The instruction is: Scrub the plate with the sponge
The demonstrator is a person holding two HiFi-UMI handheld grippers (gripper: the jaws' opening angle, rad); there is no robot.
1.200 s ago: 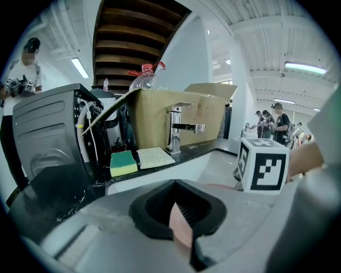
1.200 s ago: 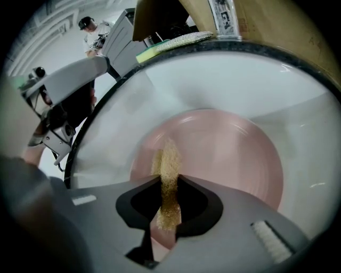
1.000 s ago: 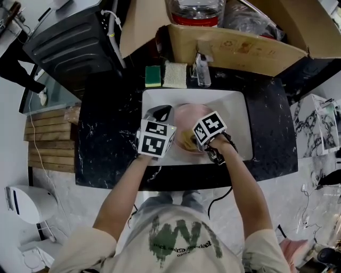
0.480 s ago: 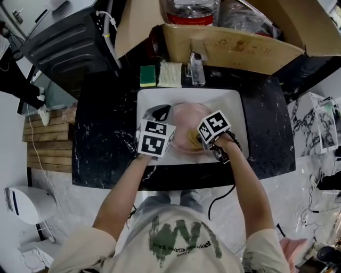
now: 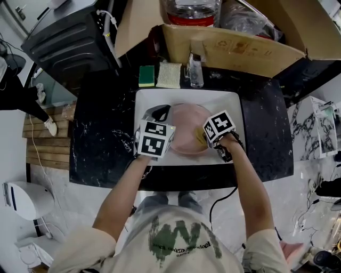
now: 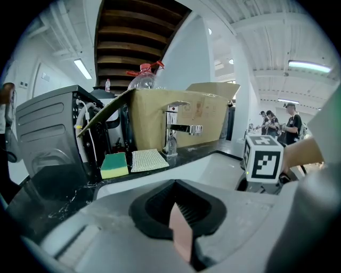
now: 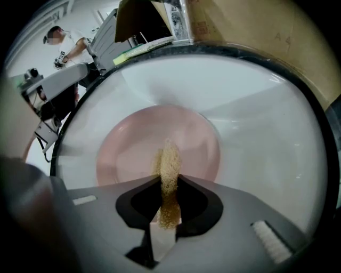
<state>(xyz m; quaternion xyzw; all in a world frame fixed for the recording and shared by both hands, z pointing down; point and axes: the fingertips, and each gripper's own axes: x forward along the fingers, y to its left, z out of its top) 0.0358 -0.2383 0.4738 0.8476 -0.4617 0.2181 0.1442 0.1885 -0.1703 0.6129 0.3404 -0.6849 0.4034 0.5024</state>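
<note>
so that the plate (image 7: 128, 149) lay steady in the sink (image 5: 234, 106), we had our left gripper (image 6: 181, 237) closed on its rim. our right gripper (image 7: 166, 210) pinched the sponge (image 7: 169, 165), pressed to the plate just ahead.

plate (image 5: 183, 129) partly hidden, bottle (image 5: 195, 9) cropped

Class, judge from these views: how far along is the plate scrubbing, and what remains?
Done: the left gripper clamps the rim of the pink plate in the sink, and the right gripper grips the sponge. In hand: the sponge presses on the plate. Left: finishing the scrub; cleanliness cannot be judged.
</note>
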